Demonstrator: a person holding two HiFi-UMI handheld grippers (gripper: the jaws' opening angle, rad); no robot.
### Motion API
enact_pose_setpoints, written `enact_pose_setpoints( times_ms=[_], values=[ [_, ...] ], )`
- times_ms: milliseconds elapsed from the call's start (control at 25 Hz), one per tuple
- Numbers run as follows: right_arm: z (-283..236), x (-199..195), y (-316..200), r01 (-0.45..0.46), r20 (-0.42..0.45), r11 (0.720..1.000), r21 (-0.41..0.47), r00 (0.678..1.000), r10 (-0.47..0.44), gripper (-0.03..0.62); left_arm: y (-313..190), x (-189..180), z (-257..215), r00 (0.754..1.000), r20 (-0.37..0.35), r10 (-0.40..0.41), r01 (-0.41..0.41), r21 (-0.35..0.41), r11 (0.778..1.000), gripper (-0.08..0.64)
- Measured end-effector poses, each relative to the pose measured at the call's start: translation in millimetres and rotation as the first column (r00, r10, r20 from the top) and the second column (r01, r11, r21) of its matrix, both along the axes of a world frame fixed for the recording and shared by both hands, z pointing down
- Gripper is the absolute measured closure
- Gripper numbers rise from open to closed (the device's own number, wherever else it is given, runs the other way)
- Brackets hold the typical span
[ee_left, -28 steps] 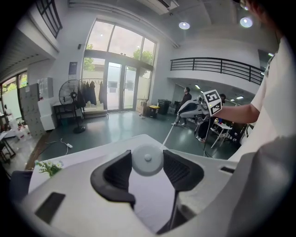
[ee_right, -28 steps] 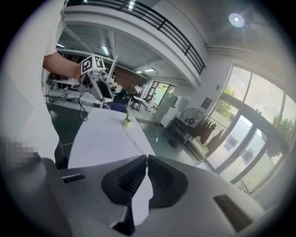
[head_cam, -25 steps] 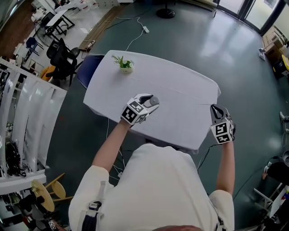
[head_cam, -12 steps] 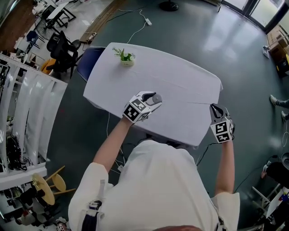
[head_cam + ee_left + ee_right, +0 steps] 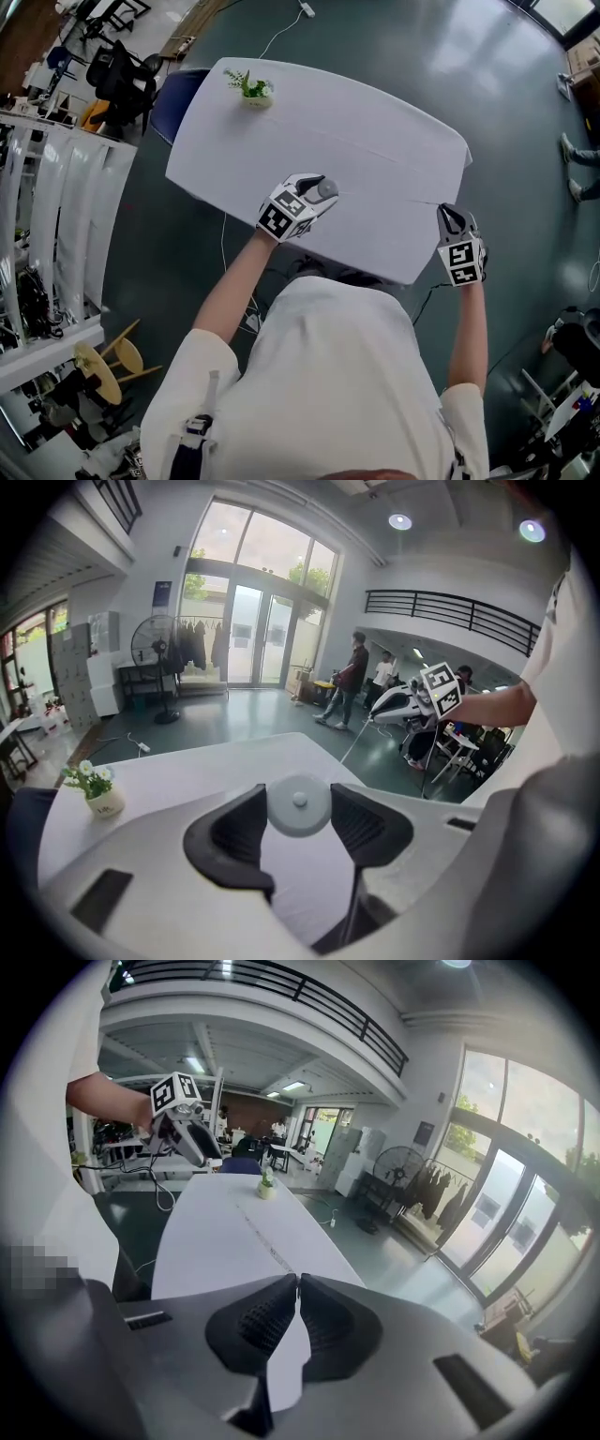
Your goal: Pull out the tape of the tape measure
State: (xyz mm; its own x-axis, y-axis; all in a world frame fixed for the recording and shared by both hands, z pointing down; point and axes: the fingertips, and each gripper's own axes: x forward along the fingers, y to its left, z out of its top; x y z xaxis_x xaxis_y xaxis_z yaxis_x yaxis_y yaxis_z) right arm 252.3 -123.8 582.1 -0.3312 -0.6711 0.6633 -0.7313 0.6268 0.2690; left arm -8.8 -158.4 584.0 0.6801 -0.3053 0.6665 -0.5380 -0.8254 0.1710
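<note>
- Left gripper (image 5: pixel 299 801): clamps the round grey tape measure (image 5: pixel 299 810) between its jaws, over the white tabletop (image 5: pixel 375 122).
- Right gripper (image 5: pixel 297 1286): jaws pinched on the thin tape (image 5: pixel 356 742), well apart from the case.

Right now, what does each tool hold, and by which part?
The left tool grips the round tape measure case by its opposite sides; the right tool pinches the thin tape at its end.

The head view looks steeply down on the white table (image 5: pixel 375 131). The 2 gripper views skim it low, facing each other.
</note>
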Motion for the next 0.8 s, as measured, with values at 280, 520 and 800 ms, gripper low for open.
enact_pose_setpoints(
  times_ms=[280, 520, 800],
  values=[
    [57, 7, 2, -0.003, -0.024, 0.993, -0.119, 1.0, 0.0, 0.552, -13, 9, 57, 0.998, 0.06, -0.037, 0.039, -0.041, 0.998, 0.342],
    [110, 21, 10, -0.022, 0.031, 0.976, -0.215, 0.999, 0.029, 0.552, -8, 22, 115, 0.994, 0.094, -0.056, 0.065, -0.098, 0.993, 0.342],
    [164, 8, 17, -0.003, 0.042, 0.942, -0.335, 0.999, 0.018, 0.552, -9, 9, 176, 0.985, 0.152, -0.076, 0.096, -0.132, 0.987, 0.342]
  ],
)
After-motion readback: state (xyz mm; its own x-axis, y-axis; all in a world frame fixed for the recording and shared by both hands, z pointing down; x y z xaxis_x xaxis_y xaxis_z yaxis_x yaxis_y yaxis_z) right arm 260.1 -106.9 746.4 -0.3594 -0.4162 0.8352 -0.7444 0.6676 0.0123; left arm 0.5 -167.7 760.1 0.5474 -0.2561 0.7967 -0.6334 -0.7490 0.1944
